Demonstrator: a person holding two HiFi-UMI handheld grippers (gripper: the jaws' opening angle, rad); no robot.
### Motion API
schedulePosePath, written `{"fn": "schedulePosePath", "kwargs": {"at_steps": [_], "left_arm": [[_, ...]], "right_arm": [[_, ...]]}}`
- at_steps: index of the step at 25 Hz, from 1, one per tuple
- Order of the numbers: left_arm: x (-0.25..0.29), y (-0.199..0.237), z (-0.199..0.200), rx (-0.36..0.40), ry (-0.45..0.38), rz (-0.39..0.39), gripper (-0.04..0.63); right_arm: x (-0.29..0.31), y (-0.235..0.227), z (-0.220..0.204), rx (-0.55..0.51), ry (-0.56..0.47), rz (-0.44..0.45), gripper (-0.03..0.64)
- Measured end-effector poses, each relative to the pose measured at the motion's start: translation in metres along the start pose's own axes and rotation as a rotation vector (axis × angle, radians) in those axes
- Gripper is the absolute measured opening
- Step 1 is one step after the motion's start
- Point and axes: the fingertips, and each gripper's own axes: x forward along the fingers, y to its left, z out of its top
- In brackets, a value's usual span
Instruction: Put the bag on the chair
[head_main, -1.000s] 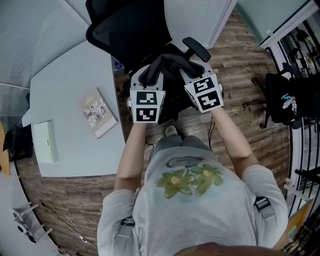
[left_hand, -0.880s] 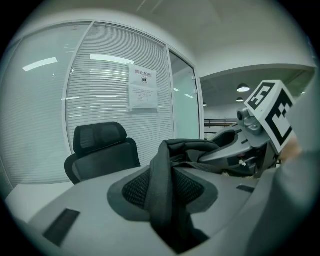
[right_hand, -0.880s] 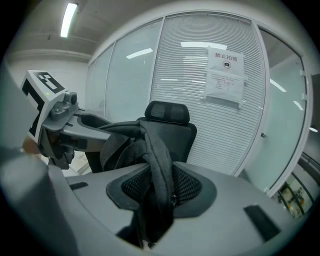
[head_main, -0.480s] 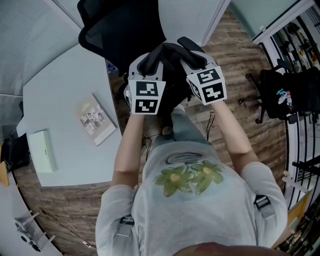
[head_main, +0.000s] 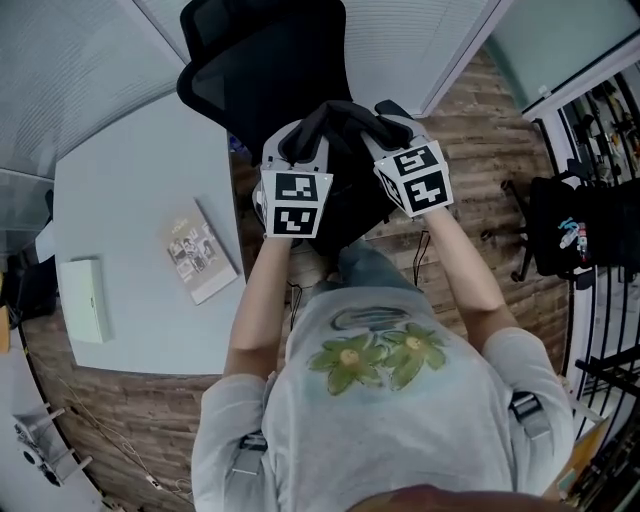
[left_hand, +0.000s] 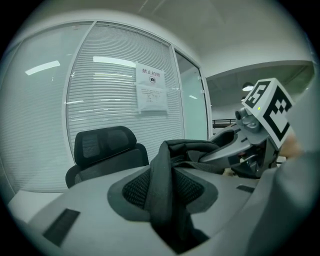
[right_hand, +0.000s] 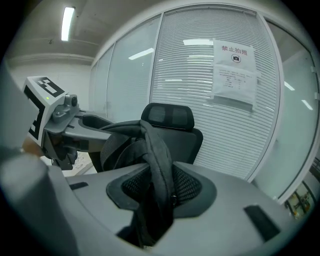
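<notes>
A black bag (head_main: 345, 195) hangs by its straps (head_main: 340, 115) in front of a black office chair (head_main: 262, 60) at the top of the head view. My left gripper (head_main: 298, 142) is shut on one strap (left_hand: 161, 180), which runs up between its grey jaws. My right gripper (head_main: 386, 128) is shut on the other strap (right_hand: 159, 175). The two grippers stand side by side, close together, with the straps bunched between them. Each gripper view shows the chair's backrest (left_hand: 106, 149) (right_hand: 171, 126) beyond the strap. The chair's seat is hidden by the bag and the grippers.
A pale grey table (head_main: 120, 180) stands left of the chair, with a book (head_main: 200, 250) and a white box (head_main: 82, 312) on it. At the right a rack (head_main: 590, 210) holds dark gear. Behind the chair is a glass wall with blinds and a paper notice (left_hand: 151, 86). The floor is wood.
Both grippers keep their hold on the straps. The bag and grippers have stayed in front of the chair, shifting only slightly as the person steps and the head camera sways.
</notes>
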Motion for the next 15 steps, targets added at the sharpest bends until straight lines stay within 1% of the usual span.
{"fn": "schedulePosePath", "kwargs": {"at_steps": [5, 9, 15], "left_arm": [[0.015, 0.014, -0.004, -0.034, 0.03, 0.035, 0.149], [0.024, 0.023, -0.007, -0.062, 0.037, 0.05, 0.147], [0.039, 0.035, -0.006, -0.099, 0.05, 0.095, 0.146]], "right_arm": [[0.025, -0.006, 0.003, -0.011, 0.023, 0.057, 0.14], [0.04, -0.009, 0.007, -0.027, 0.029, 0.089, 0.14], [0.062, -0.018, 0.015, -0.062, 0.032, 0.147, 0.14]]}}
